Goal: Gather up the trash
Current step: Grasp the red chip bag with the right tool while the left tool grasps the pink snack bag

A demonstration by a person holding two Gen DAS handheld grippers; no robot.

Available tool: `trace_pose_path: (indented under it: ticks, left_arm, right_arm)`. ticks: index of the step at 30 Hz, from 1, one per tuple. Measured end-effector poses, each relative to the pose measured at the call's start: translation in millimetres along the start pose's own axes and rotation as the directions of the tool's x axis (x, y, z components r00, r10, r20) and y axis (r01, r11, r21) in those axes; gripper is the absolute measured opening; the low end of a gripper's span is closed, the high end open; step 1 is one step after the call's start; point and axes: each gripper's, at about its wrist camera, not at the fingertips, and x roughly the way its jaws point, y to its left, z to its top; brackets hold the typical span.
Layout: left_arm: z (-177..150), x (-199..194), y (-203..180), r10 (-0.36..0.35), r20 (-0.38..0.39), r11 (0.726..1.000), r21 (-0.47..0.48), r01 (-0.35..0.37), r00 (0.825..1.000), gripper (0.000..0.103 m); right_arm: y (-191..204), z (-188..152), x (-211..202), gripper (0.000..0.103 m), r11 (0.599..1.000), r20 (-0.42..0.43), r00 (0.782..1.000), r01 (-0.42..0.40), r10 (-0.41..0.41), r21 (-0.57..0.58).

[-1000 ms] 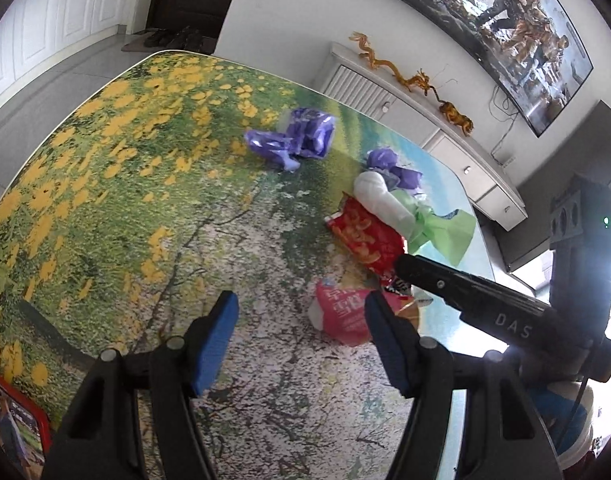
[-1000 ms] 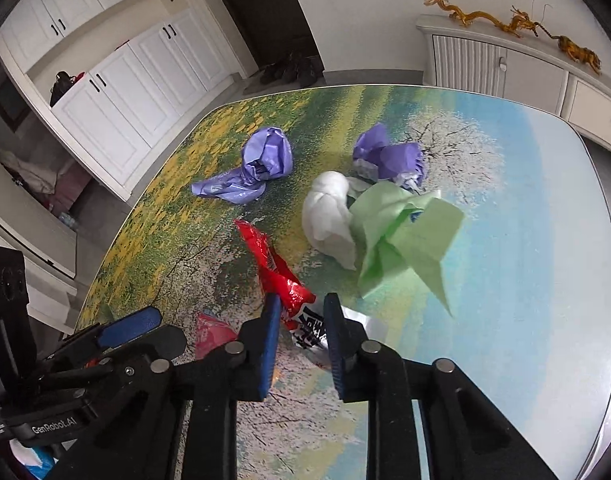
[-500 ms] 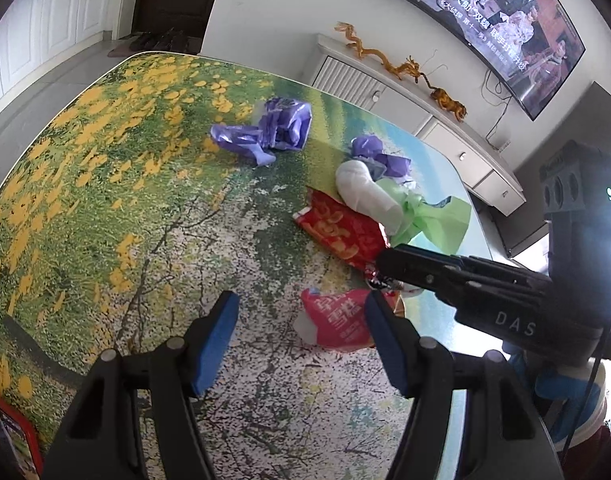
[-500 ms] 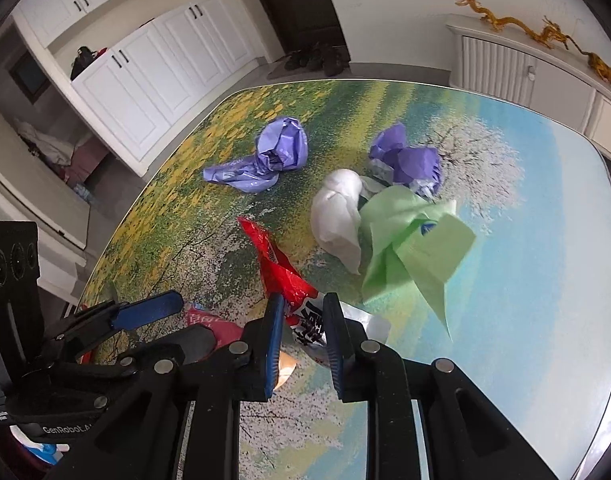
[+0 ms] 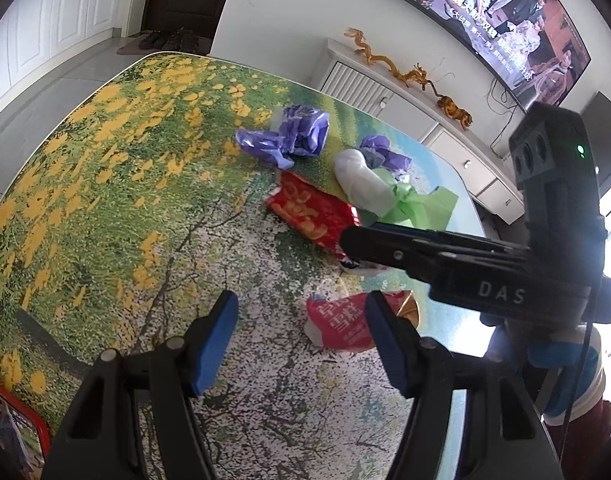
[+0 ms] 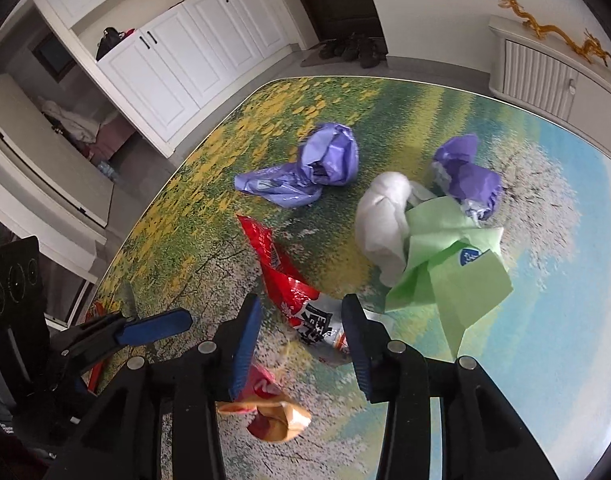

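Note:
Trash lies on a table (image 5: 105,208) with a flower-print cloth. A red snack wrapper (image 5: 309,212) (image 6: 289,288) lies mid-table. A pink ice-cream wrapper (image 5: 341,324) (image 6: 269,412) lies near it. Two purple bags (image 6: 305,172) (image 6: 465,176), a white wad (image 6: 385,220) and green paper (image 6: 445,264) lie beyond. My left gripper (image 5: 301,340) is open, the pink wrapper just inside its right finger. My right gripper (image 6: 301,344) is open, its fingers on either side of the red wrapper's near end; it also shows in the left wrist view (image 5: 425,248).
A white sideboard (image 5: 385,92) with golden dragon figures stands past the table's far edge, below a wall TV (image 5: 485,20). White cupboards (image 6: 177,56) and a dark doorway lie to the left. A red-edged object (image 5: 17,432) sits at the table's near left corner.
The right gripper has opened from nearly shut around the red wrapper's end. The left gripper has stayed open and shifted slightly toward the pink wrapper.

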Motion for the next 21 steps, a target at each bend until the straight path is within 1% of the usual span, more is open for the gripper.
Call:
trace_pose_path:
  ticks: [4, 8, 12, 15, 18, 19, 20, 21]
  left_arm:
    - [-0.8, -4.1, 5.2, 0.005, 0.004, 1.000, -0.004, -0.005, 1.000, 0.064]
    - [-1.9, -9.0, 9.1, 0.011, 0.009, 1.000, -0.014, -0.011, 1.000, 0.064]
    - [-3.7, -11.8, 11.8, 0.019, 0.008, 1.000, -0.023, -0.019, 1.000, 0.064]
    - [-6.3, -12.7, 13.9, 0.029, 0.000, 0.999, -0.023, -0.029, 1.000, 0.064]
    - [-8.6, -15.9, 14.9, 0.040, 0.001, 0.999, -0.018, -0.040, 0.999, 0.064]
    - [-8.3, -16.8, 14.6, 0.039, 0.003, 0.999, -0.016, -0.039, 0.999, 0.064]
    - [-8.1, -17.9, 13.8, 0.037, 0.005, 0.999, -0.010, -0.037, 0.999, 0.064]
    - [-7.2, -18.7, 12.5, 0.033, 0.007, 0.999, -0.001, -0.033, 0.999, 0.064]
  right_arm:
    - [3.5, 4.9, 6.9, 0.039, 1.000, -0.012, 1.000, -0.008, 0.008, -0.013]
    - [9.7, 10.4, 3.8, 0.039, 0.999, 0.006, 1.000, -0.027, 0.028, -0.032]
    - [18.8, 18.8, 4.3, 0.043, 0.997, 0.005, 0.999, -0.044, 0.045, -0.067]
    - [25.6, 25.0, 17.0, 0.043, 0.995, -0.034, 0.999, -0.023, 0.020, -0.095]
    - [29.1, 28.1, 30.1, 0.043, 0.993, -0.074, 0.997, 0.019, -0.028, -0.114]
    - [30.1, 27.7, 33.3, 0.040, 0.992, -0.085, 0.996, 0.029, -0.039, -0.119]
    - [30.1, 25.8, 35.4, 0.030, 0.992, -0.095, 0.994, 0.033, -0.045, -0.123]
    - [30.0, 24.1, 35.4, 0.023, 0.991, -0.095, 0.994, 0.036, -0.048, -0.126]
